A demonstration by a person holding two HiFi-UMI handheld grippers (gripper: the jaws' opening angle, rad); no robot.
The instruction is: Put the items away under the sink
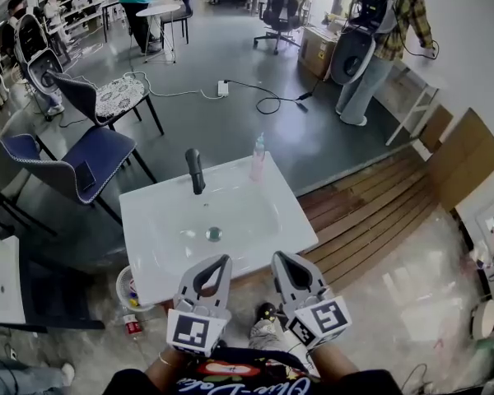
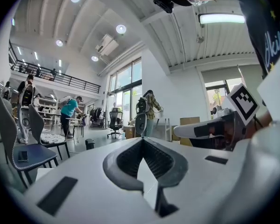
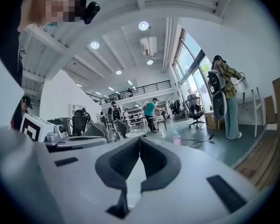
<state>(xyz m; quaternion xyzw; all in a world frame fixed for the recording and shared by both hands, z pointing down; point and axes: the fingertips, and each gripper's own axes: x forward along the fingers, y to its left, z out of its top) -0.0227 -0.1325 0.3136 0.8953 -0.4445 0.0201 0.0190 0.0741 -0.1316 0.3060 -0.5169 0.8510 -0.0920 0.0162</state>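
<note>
A white sink (image 1: 160,257) with a black faucet (image 1: 195,169) stands in front of me. A pale pink bottle (image 1: 258,156) stands upright on its back rim, and it also shows small in the right gripper view (image 3: 176,138). My left gripper (image 1: 223,259) and right gripper (image 1: 277,257) hover side by side over the sink's near edge, both pointing level. Each is shut with nothing between its jaws. In the left gripper view the jaws (image 2: 142,139) meet at the tips, and the same is true in the right gripper view (image 3: 140,138).
A white bucket (image 1: 125,289) with small items sits on the floor under the sink's left corner, with a small bottle (image 1: 132,326) beside it. Chairs (image 1: 90,159) stand to the left, wooden decking (image 1: 370,208) to the right. A person (image 1: 387,39) works at the far right, and a cable (image 1: 263,97) lies beyond the sink.
</note>
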